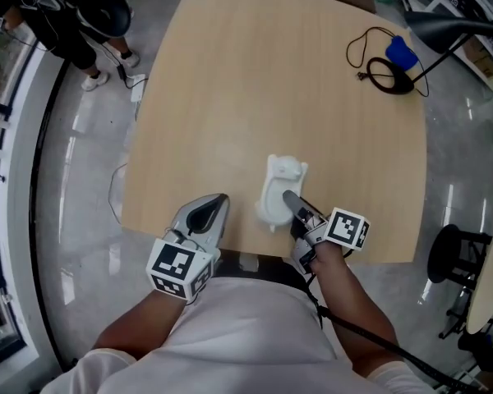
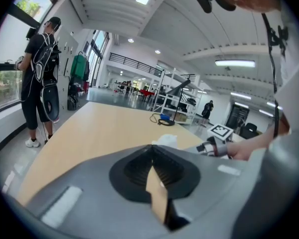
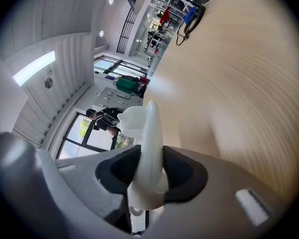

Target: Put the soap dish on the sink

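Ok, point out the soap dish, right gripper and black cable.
soap dish (image 1: pixel 273 199): head view, its white body.
right gripper (image 1: pixel 288 196): head view, between its jaw tips.
black cable (image 1: pixel 389 88): head view, coiled part.

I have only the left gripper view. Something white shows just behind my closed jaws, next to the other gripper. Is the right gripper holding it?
Observer: Yes. In the right gripper view, the right gripper is shut on the white soap dish, with its rim between the pads.
Operator: Where is it compared with my left gripper?
Observer: In the head view, the left gripper is at the near edge of the table, left of the dish and apart from it.
Operator: Is a sink close by?
Observer: No view shows one. Besides the dish, the head view shows only a black cable and a blue item over the tabletop.
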Demonstrator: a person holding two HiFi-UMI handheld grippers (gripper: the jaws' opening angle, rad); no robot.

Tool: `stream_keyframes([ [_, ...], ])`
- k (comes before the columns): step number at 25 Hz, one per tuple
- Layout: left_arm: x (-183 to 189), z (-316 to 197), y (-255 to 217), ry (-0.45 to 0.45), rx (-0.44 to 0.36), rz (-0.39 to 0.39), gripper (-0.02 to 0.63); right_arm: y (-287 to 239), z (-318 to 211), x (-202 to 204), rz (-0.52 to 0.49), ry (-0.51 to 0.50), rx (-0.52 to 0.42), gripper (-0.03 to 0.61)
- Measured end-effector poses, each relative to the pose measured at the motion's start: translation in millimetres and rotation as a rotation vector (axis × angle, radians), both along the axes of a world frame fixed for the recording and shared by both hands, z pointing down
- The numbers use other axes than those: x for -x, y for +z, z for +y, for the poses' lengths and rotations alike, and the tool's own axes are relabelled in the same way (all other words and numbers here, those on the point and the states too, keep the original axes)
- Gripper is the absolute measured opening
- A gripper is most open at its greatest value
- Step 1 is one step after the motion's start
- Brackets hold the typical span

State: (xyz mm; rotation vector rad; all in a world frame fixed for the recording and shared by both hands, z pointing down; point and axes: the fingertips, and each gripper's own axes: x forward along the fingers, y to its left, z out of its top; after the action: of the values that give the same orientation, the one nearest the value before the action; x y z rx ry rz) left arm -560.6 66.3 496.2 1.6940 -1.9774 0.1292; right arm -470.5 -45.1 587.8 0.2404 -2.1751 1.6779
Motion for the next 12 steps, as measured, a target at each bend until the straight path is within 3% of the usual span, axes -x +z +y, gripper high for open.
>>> stream_keyframes([
  [12, 15, 9, 17, 0.027, 0.018, 0.059, 0.008, 53, 14, 14, 0.073, -0.034, 0.076, 0.14],
])
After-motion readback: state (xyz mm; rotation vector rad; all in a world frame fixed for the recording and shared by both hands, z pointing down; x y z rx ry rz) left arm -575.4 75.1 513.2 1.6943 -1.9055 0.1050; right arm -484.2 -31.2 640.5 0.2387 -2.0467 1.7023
